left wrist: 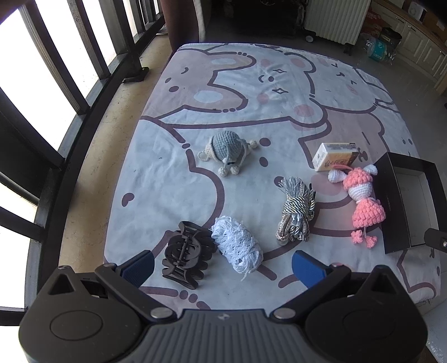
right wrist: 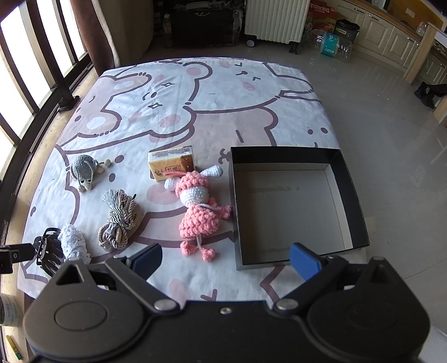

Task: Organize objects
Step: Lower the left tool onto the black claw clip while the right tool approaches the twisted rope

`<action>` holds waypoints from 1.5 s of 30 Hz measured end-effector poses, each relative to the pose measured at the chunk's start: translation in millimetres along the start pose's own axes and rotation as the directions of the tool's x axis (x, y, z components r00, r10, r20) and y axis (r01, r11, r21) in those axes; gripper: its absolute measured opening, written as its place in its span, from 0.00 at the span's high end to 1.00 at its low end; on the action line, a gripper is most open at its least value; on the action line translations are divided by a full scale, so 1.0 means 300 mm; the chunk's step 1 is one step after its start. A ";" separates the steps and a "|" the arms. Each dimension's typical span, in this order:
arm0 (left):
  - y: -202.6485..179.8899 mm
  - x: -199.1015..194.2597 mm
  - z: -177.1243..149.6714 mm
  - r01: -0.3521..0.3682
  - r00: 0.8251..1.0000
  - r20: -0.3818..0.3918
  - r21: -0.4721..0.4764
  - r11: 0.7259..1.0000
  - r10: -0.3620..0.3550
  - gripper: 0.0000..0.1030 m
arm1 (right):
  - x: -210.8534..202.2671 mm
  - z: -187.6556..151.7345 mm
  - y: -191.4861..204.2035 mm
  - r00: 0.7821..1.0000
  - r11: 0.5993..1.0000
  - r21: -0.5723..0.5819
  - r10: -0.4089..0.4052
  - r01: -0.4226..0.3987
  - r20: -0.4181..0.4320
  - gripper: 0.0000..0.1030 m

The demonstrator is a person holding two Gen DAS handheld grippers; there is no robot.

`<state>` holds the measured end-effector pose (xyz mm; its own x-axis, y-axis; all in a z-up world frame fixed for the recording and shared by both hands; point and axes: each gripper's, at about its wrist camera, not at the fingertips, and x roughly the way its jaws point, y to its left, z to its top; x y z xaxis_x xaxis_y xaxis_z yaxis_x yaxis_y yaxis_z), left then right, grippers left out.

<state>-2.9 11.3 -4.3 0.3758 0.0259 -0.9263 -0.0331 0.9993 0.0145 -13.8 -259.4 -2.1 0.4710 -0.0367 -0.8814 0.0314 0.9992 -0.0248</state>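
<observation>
Where the black box [right wrist: 296,206] sits open at the cartoon-print sheet's [right wrist: 195,111] right edge, the pink crochet doll [right wrist: 198,215] lies just beside it, tissue pack [right wrist: 171,163] behind. Beyond stand a white radiator [right wrist: 275,19] and window bars [left wrist: 56,69]. The left gripper [left wrist: 223,265] and right gripper [right wrist: 226,258] hover wide apart, empty.

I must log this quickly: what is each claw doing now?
Left claw: open, holding nothing.
Right claw: open, holding nothing.
</observation>
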 end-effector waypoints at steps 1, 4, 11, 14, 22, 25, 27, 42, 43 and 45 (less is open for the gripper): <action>0.003 -0.001 0.001 -0.004 1.000 0.005 0.000 1.000 0.004 0.00 | 0.000 -0.001 0.000 1.000 1.000 -0.001 0.001 -0.001 0.001 0.04; 0.017 -0.003 0.006 -0.016 1.000 0.019 -0.003 1.000 0.016 0.00 | -0.002 0.012 0.011 1.000 1.000 0.000 0.005 -0.005 0.008 0.04; 0.071 0.001 0.006 -0.028 0.999 0.027 -0.037 0.999 0.030 0.00 | -0.003 0.039 0.083 0.999 0.999 -0.020 0.045 -0.044 0.016 0.04; 0.097 0.006 0.003 -0.038 0.999 0.030 -0.053 0.998 0.039 0.00 | 0.002 0.047 0.112 0.998 0.998 -0.027 0.061 -0.060 0.013 0.04; 0.153 0.043 -0.005 -0.040 0.999 0.008 -0.064 0.997 0.041 0.00 | 0.036 0.063 0.172 0.995 0.995 -0.028 0.098 -0.098 -0.007 0.04; 0.165 0.064 -0.009 -0.038 0.999 0.000 -0.055 0.998 0.038 0.00 | 0.052 0.065 0.192 0.994 0.993 -0.038 0.110 -0.111 -0.018 0.04; 0.168 0.081 -0.012 -0.036 0.999 -0.007 -0.044 0.998 0.036 0.00 | 0.062 0.066 0.208 0.993 0.992 -0.051 0.112 -0.113 -0.024 0.04; 0.159 0.212 -0.023 -0.002 0.998 -0.058 0.034 0.999 0.004 0.00 | 0.163 0.067 0.267 0.985 0.984 -0.083 0.148 -0.155 -0.086 0.04; 0.159 0.222 -0.024 -0.002 0.998 -0.062 0.038 0.999 0.004 0.00 | 0.172 0.067 0.271 0.984 0.984 -0.082 0.152 -0.159 -0.092 0.04; 0.160 0.245 -0.028 -0.001 0.997 -0.072 0.042 0.999 0.004 0.00 | 0.188 0.066 0.277 0.980 0.982 -0.071 0.166 -0.174 -0.106 0.04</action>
<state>15.4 60.9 -74.8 0.3081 0.0280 -0.9509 0.0051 0.9995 0.0311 32.9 -178.8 -44.6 0.3738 0.1313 -0.9182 -0.1134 0.9890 0.0952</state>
